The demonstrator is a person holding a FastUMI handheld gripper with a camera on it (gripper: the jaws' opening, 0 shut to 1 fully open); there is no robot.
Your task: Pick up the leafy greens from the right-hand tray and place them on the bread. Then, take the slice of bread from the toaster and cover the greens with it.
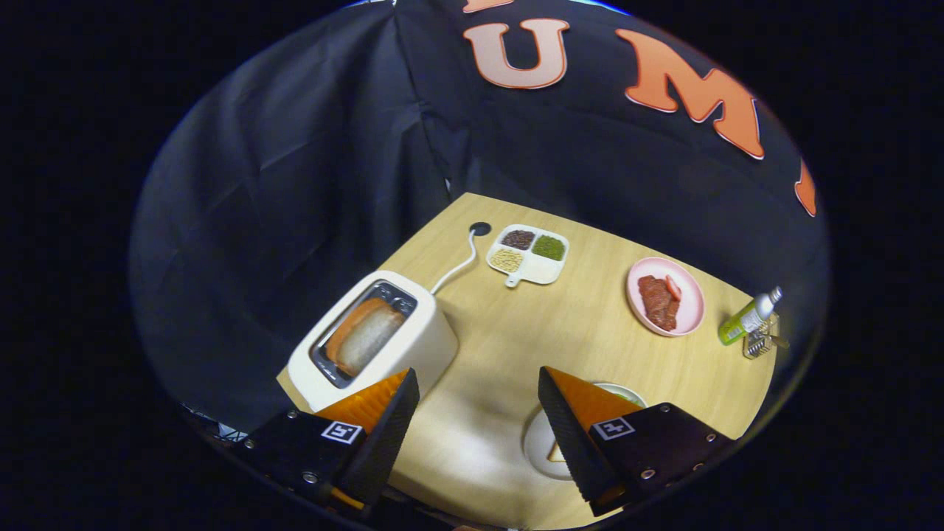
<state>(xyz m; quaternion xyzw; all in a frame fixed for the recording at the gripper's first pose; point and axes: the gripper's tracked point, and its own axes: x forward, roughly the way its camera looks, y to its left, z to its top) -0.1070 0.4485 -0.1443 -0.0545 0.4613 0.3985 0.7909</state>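
Partly, the spread gripper hides a plate.

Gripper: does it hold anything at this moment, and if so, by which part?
Nothing is held. The gripper is open, its fingers wide apart above bare table, with the toaster beside one finger and a white plate beneath the other.
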